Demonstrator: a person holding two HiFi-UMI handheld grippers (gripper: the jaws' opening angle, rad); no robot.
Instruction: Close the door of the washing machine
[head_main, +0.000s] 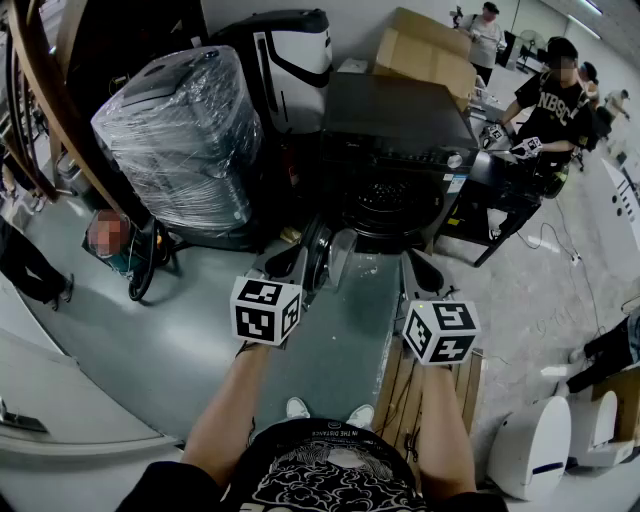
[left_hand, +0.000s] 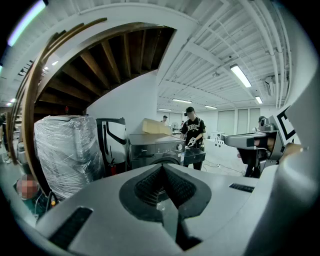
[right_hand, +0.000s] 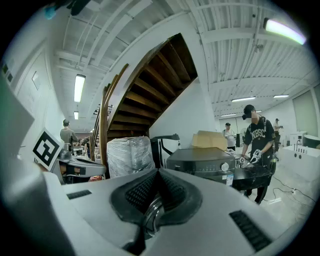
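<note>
Standing open, the round door (head_main: 317, 257) of the dark front-loading washing machine (head_main: 400, 125) is swung out from the left of the drum opening, edge-on towards the person. In the head view it lies between the two grippers, just beside the left gripper (head_main: 291, 262) and a little apart from the right gripper (head_main: 419, 268); whether either touches it cannot be told.

In the left gripper view the jaws are pressed together at the tips with nothing clamped between them, and the washing machine's front sits just above them. In the right gripper view the jaws also meet at the tips and grip nothing. Through the gap lower down between them shows the door's shiny curved rim (right_hand: 151, 214), low and ahead, while the machine's body stands to the right of the tips.

A plastic-wrapped bundle (head_main: 180, 140) stands left of the machine, and a cardboard box (head_main: 432, 48) sits behind it.
</note>
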